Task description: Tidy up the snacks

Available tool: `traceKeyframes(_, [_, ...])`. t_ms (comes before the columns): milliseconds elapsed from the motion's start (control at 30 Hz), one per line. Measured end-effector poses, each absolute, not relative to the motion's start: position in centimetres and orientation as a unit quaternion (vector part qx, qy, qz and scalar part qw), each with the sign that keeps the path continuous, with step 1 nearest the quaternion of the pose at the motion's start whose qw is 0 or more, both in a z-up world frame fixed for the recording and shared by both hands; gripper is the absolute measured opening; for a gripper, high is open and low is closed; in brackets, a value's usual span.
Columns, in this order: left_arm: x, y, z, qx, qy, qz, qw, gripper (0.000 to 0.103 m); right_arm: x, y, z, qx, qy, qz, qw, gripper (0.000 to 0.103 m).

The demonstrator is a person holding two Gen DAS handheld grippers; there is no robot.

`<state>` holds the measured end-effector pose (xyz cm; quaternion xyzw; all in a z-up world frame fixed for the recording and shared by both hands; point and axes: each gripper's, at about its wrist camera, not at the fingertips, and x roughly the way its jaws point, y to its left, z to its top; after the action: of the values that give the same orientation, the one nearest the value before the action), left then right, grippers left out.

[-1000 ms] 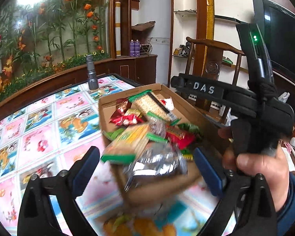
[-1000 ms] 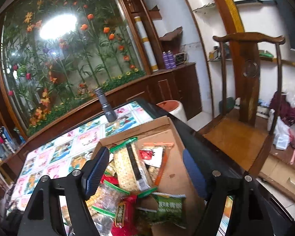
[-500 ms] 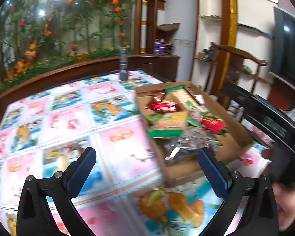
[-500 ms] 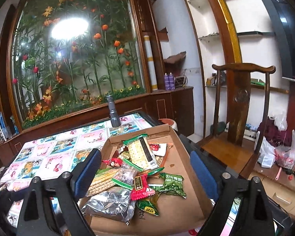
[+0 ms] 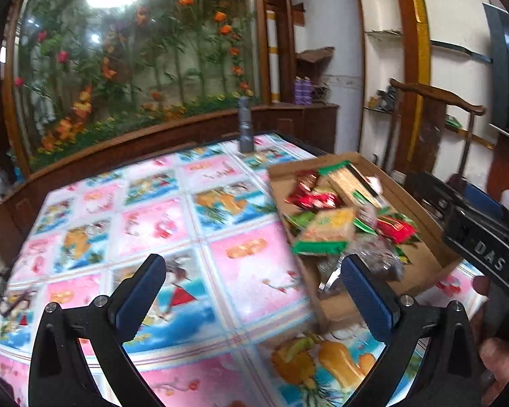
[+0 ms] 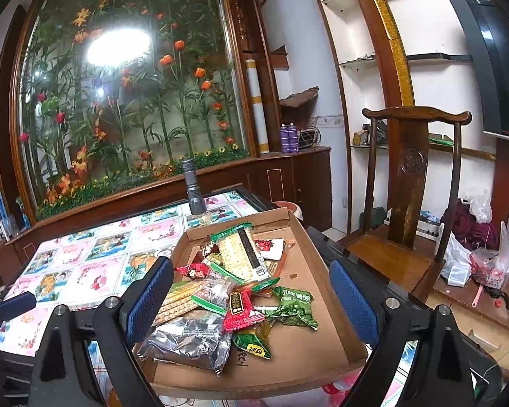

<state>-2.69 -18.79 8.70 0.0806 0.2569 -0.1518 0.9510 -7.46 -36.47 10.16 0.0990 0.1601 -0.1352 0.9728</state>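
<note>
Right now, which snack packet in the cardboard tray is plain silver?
The crinkled foil packet at the tray's near edge; the others have coloured printed wrappers.

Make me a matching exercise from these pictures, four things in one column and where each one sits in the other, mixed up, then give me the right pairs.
Things
1. silver foil packet
2. green peas packet
3. grey flashlight
4. wooden chair

Places
A. upright on the patterned tablecloth, beyond the cardboard tray
B. near end of the tray, under the other snacks
C. on the floor, off to the right past the table
D. in the tray, right side of the snack pile

Pairs: 1-B, 2-D, 3-A, 4-C
</note>
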Motion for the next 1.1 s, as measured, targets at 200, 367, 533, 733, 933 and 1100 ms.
traceKeyframes(200, [-3.2,-18.7,9.8,0.126,0.219,-0.077,0.965,0.103,-7.9,-36.9,10.1,0.112,0.162,-0.132,0.972,0.095])
traceKeyframes(367, [-2.5,-18.6,9.2,0.119,0.255,-0.093,0.955,0.103,-8.3,-37.0,9.9,0.11,0.165,-0.13,0.971,0.095])
traceKeyframes(533, [-2.3,-18.8,8.7,0.125,0.263,-0.085,0.953,0.103,-8.7,-36.4,9.4,0.096,0.172,-0.13,0.972,0.095])
traceKeyframes(733, [-2.2,-18.7,8.5,0.118,0.274,-0.097,0.949,0.103,-8.7,-36.0,9.1,0.086,0.182,-0.128,0.971,0.096])
traceKeyframes(933, [-2.0,-18.7,8.4,0.112,0.285,-0.106,0.946,0.103,-8.7,-35.9,9.0,0.083,0.186,-0.132,0.97,0.099])
traceKeyframes(1100, [-1.9,-18.7,8.3,0.107,0.289,-0.109,0.945,0.103,-8.7,-35.7,9.1,0.079,0.188,-0.131,0.97,0.099])
